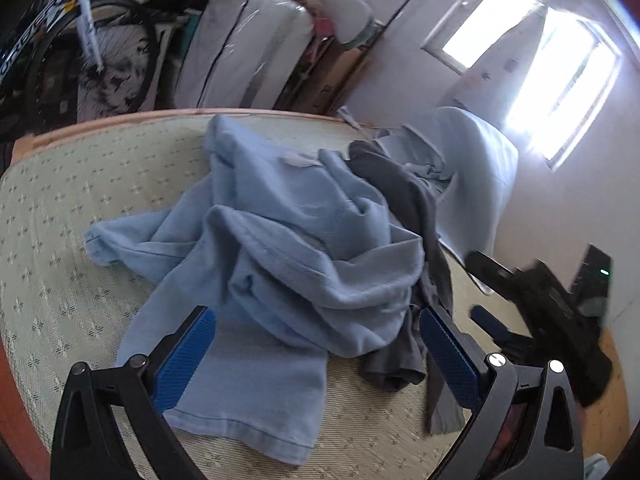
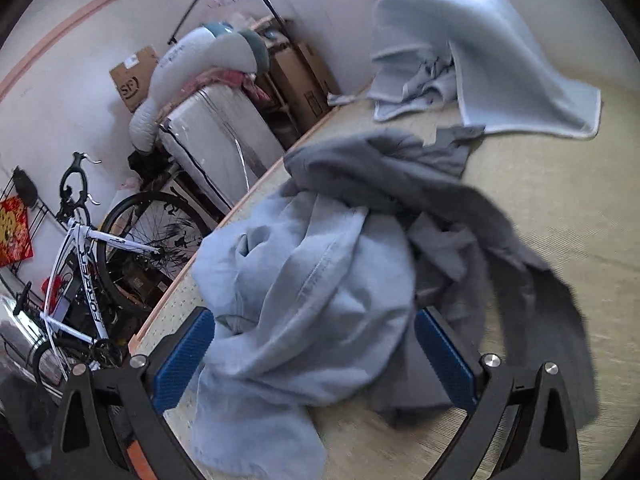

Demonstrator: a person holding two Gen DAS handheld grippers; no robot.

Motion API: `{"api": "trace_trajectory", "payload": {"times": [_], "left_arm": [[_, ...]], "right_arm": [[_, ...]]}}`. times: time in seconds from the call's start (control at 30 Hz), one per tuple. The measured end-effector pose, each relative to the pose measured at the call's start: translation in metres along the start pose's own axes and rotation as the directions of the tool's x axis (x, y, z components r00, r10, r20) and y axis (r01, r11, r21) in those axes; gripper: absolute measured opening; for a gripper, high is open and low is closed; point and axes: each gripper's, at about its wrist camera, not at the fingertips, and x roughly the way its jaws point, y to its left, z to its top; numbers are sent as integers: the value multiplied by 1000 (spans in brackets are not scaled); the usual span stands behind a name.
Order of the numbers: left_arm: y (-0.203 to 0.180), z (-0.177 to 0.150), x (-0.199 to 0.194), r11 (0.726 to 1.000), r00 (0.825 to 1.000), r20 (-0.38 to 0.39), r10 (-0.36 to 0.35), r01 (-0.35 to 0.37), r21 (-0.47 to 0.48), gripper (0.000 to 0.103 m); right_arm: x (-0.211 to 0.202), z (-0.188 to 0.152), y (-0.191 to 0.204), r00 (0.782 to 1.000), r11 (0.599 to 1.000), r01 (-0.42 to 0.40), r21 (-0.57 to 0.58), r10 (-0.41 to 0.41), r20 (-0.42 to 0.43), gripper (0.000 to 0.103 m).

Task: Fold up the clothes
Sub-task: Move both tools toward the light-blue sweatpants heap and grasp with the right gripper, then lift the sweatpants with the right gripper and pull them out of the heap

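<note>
left gripper (image 1: 316,352) wide open, empty | right gripper (image 2: 314,354) wide open, empty | blue garment (image 1: 288,240) crumpled dead ahead of both, grey garment (image 1: 404,200) to its right

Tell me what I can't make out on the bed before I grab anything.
- Blue garment: which kind it is; it lies crumpled, both views.
- Grey garment: partly under the blue one; motion-blurred in the right wrist view.
- Right gripper: blurred in the left wrist view.
- Pale blue blanket: top cut off, right wrist view.
</note>
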Motion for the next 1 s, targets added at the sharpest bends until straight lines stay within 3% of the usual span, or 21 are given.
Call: {"api": "trace_trajectory", "payload": {"times": [0.27, 0.37, 0.47, 0.57, 0.6, 0.63, 0.8, 1.0], "left_arm": [[17, 9, 2, 999, 1000, -1, -28, 28, -34, 103], [25, 12, 3, 998, 999, -6, -32, 32, -48, 103], [32, 14, 3, 996, 999, -9, -45, 44, -71, 103], [39, 16, 3, 994, 998, -13, -58, 56, -96, 103], [41, 17, 3, 993, 998, -14, -60, 59, -102, 103], [43, 18, 2, 993, 998, -12, -59, 57, -105, 103], [47, 26, -5, 996, 999, 12, -30, 31, -79, 103], [47, 29, -7, 994, 998, 4, -68, 68, -86, 103]], "right_arm": [[68, 21, -2, 997, 996, 10, 89, -4, -74, 89], [85, 23, 2, 995, 997, 30, 77, -23, -97, 80], [99, 23, 8, 992, 997, 47, 60, -39, -119, 64], [106, 20, 15, 991, 997, 72, 29, -68, -120, 34], [107, 20, 18, 990, 996, 83, 13, -81, -113, 18], [105, 19, 22, 990, 995, 96, -15, -97, -103, 13], [68, 22, 35, 999, 996, 50, -70, -49, 15, 8], [1, 30, 49, 990, 994, 6, -111, 10, 141, 6]]}}
